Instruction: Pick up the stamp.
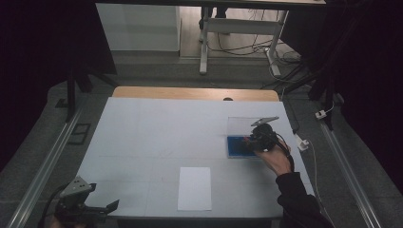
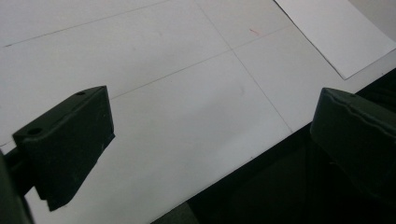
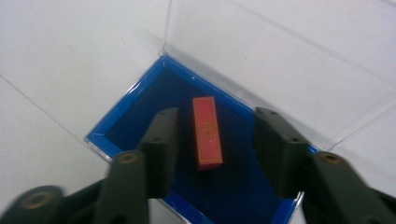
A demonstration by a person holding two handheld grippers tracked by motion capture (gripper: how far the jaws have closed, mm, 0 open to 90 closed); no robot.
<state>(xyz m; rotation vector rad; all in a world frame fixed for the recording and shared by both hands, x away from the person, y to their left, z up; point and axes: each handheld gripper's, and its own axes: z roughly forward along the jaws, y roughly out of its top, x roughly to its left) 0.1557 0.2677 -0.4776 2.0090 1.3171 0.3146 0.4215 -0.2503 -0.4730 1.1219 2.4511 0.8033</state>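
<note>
A small red box (image 3: 207,133) with gold markings lies on the dark blue floor of a tray (image 3: 135,105) that has clear upright walls (image 3: 224,51). My right gripper (image 3: 215,114) hangs over the tray with its jaws on either side of the red box. A gap shows on both sides, so the pads do not touch it. In the high view the right gripper (image 1: 251,141) is at the blue tray (image 1: 235,148) on the table's right. My left gripper (image 1: 107,209) rests at the near left corner, and its jaws (image 2: 210,100) stand wide apart with nothing between them.
A white sheet of paper (image 1: 195,187) lies near the table's front edge, also seen at the upper right of the left gripper view (image 2: 336,32). The white table top (image 1: 157,137) ends in a wooden strip (image 1: 195,92) at the far side. Metal rails (image 1: 43,166) run along both sides.
</note>
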